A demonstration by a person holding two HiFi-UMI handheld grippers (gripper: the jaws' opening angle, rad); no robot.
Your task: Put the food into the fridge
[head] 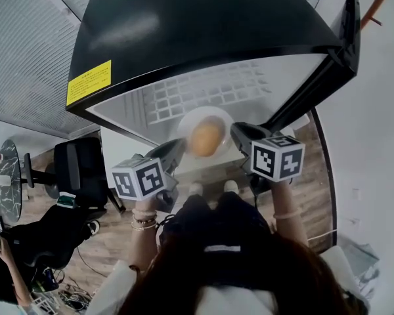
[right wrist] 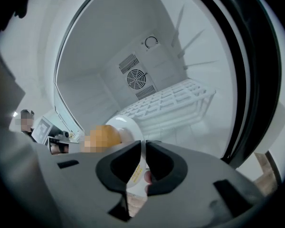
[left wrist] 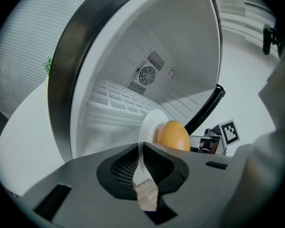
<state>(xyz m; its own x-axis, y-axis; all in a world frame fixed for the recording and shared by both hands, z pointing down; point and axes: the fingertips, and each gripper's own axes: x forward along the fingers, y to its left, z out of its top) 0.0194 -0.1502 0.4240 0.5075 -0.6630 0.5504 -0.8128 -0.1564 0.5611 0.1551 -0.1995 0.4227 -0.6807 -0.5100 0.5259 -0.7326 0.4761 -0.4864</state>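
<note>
Closest to the head camera is the person's dark hair (head: 210, 274), and past it both claws meet on one white plate (head: 190, 120) carrying a round orange-brown food (head: 205, 138). The left claw (head: 174, 153) is narrowed onto the plate's left rim and the right claw (head: 240, 134) onto its right rim, so neither hand is nearer. The open fridge (head: 203, 18) lies straight ahead of both, and its wire shelf (head: 210, 94) begins just beyond the plate's far edge; I judge the plate must go forward, kept level. The gripper views alone show the thin rim pinched in the left claw (left wrist: 138, 148) and right claw (right wrist: 143, 148), and the fan grille (right wrist: 136, 79) on the back wall.
</note>
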